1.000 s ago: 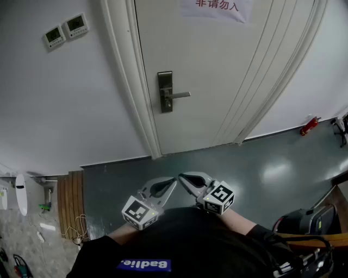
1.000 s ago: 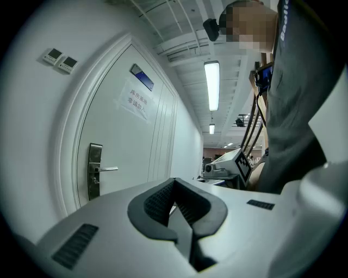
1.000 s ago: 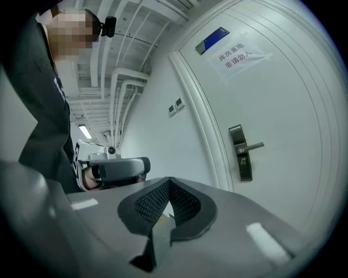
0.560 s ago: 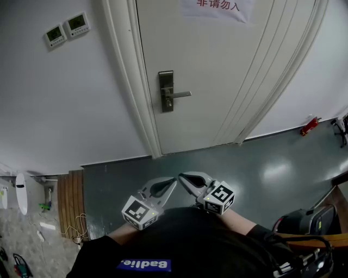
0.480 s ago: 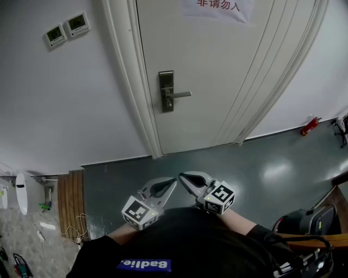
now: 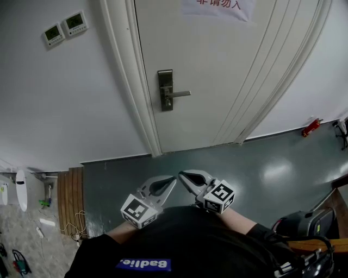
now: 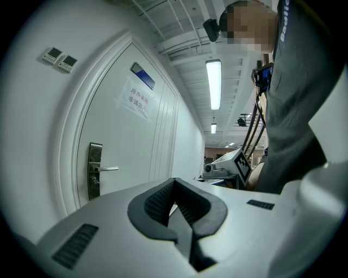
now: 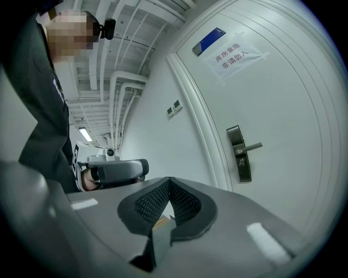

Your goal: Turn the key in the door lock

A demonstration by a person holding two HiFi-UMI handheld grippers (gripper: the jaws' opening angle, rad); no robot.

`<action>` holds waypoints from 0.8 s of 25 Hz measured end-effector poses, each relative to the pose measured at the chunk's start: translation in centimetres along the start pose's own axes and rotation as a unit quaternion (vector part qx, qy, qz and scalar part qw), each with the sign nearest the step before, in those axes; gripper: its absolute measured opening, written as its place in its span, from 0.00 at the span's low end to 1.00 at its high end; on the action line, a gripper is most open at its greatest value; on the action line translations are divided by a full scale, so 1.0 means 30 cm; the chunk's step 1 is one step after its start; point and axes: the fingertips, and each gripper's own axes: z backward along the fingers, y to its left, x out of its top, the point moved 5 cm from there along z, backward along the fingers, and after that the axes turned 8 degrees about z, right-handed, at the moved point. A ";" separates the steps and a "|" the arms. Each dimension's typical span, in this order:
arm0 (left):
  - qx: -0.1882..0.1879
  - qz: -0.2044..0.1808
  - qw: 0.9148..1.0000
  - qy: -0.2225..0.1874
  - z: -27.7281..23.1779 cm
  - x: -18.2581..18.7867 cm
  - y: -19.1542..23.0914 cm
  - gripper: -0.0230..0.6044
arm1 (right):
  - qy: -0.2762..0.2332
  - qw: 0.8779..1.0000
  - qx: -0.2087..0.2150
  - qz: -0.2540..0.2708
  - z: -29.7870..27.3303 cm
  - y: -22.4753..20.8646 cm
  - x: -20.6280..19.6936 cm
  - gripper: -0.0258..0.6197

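Note:
The white door carries a metal lock plate (image 6: 166,90) with a lever handle (image 6: 179,94). A small piece sticks out at the keyhole (image 6: 167,102) below the handle; I cannot tell whether it is a key. Both grippers hang low against the person's body, far from the door. The left gripper (image 6: 174,180) is shut, its pads together (image 7: 174,195). Beside it, tip near tip, the right gripper (image 6: 181,175) is shut too (image 8: 169,198); a thin tan sliver shows where its pads meet, too small to identify. The right gripper view shows the lock plate (image 8: 239,155) at its right.
A paper sign (image 6: 217,6) is taped on the door. Two wall control panels (image 6: 66,30) sit left of the frame. On the grey floor lie a red object (image 6: 310,127) at the right, a wooden slat grate (image 6: 69,203) at the left and dark equipment (image 6: 304,222) bottom right.

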 end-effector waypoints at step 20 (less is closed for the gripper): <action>0.044 0.027 0.999 -0.015 -0.106 0.018 0.279 0.03 | 0.020 1.000 -0.012 -0.011 -0.182 -0.296 -0.050 0.05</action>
